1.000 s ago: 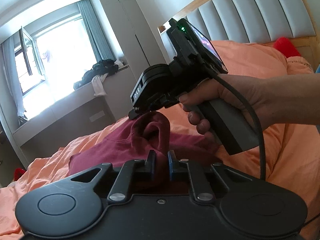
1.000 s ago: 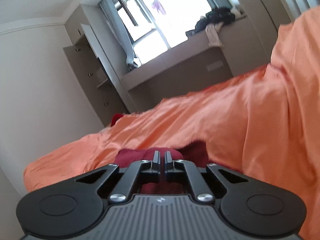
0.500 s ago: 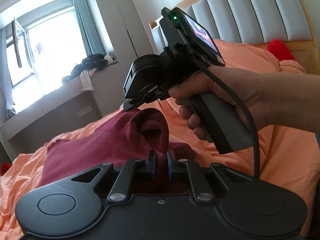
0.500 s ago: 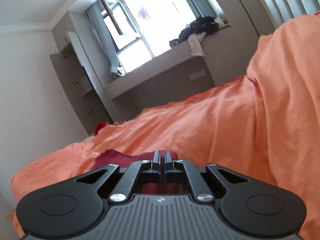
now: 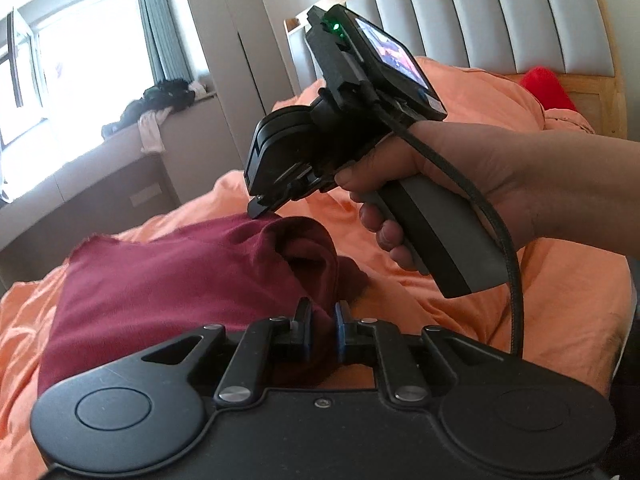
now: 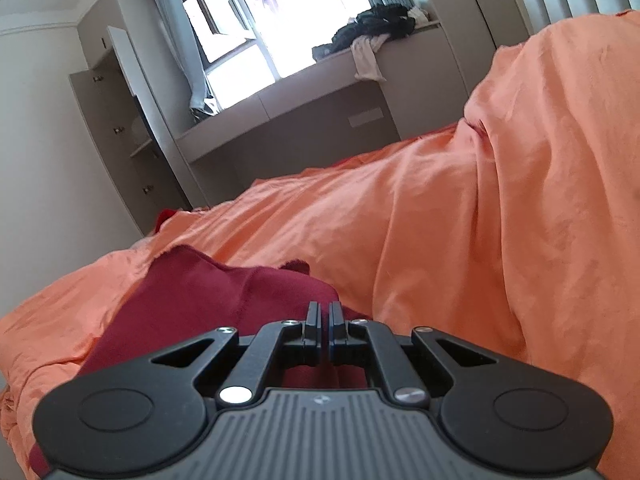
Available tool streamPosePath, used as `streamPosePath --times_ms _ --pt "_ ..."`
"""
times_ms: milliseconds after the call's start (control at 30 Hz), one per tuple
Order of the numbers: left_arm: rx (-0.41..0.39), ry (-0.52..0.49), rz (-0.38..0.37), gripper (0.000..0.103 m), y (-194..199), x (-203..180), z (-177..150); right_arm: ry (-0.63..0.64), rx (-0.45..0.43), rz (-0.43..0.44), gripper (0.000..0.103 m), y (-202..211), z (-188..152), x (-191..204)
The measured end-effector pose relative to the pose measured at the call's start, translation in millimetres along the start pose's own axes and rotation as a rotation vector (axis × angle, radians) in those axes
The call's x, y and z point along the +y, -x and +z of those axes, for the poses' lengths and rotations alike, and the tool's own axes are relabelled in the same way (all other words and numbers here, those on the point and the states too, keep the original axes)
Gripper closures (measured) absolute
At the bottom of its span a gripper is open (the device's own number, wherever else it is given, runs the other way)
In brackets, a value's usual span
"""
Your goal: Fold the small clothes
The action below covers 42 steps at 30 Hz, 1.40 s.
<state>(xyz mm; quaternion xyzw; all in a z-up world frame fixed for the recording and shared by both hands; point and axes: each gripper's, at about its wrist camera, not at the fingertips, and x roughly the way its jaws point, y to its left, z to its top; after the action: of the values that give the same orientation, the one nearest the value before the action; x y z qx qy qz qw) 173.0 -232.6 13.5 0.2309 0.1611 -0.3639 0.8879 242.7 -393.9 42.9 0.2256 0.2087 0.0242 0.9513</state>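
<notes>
Two hand-held grippers pinch one dark red garment (image 5: 168, 272) on the orange bed (image 6: 400, 220): left hand-held gripper (image 5: 320, 314) nearly closed on a bunched fold, right hand-held gripper (image 6: 324, 316) clamped tight. Uneven lowering could likely wrinkle the fold.

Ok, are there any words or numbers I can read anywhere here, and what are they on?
No text here can be read.
Screen on the right hand-held gripper: colours only, too blurred.
Small mark on that hand-held gripper's grey body: too small to read.
</notes>
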Motion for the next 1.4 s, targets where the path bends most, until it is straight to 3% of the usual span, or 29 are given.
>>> streamPosePath --times_ms 133,233,300,367,500,567,600,733,867,1067,1233,1400 --pt "0.011 0.028 -0.012 0.079 2.3 3.3 0.1 -0.029 0.023 -0.004 0.097 -1.3 -1.7 -2.5" --pt "0.016 0.022 -0.006 0.069 7.6 3.0 3.9 -0.071 0.036 -0.001 0.089 -1.0 -2.4 -7.7" --pt "0.011 0.034 -0.002 0.051 14.7 4.6 8.6 -0.096 0.036 0.002 0.083 0.0 -2.3 -10.9" --pt "-0.009 0.066 0.0 0.038 25.7 10.6 14.1 -0.117 0.032 0.007 0.062 2.0 -1.6 -13.4" --pt "-0.048 0.142 0.054 0.015 48.0 33.7 23.0 -0.126 0.032 0.009 0.044 6.4 -2.5 -14.7" --pt "-0.064 0.186 0.104 0.007 58.3 50.0 23.9 -0.129 0.041 0.012 0.027 8.6 -4.6 -15.7" --pt "-0.068 0.201 0.13 0.003 61.7 57.7 23.2 -0.124 0.046 0.006 0.025 9.7 -6.3 -14.9" --pt "-0.055 0.224 0.265 0.001 68.7 88.2 13.0 -0.036 0.072 -0.051 0.014 14.7 -13.1 -6.6" --pt "-0.023 0.295 0.326 0.001 70.1 122.9 1.0 0.078 0.08 -0.108 0.006 22.9 -22.7 4.6" --pt "0.056 0.438 0.266 0.001 65.1 157.1 -26.2 0.289 0.037 -0.232 0.0 36.2 -48.2 22.4" --pt "0.067 0.442 0.256 0.0 60.2 156.0 -44.4 0.216 0.051 -0.2 0.0 42.1 -56.2 12.6" --pt "0.086 0.413 0.221 0.0 46.1 158.6 -40.3 0.144 0.078 -0.177 0.0 45.2 -48.7 5.6"
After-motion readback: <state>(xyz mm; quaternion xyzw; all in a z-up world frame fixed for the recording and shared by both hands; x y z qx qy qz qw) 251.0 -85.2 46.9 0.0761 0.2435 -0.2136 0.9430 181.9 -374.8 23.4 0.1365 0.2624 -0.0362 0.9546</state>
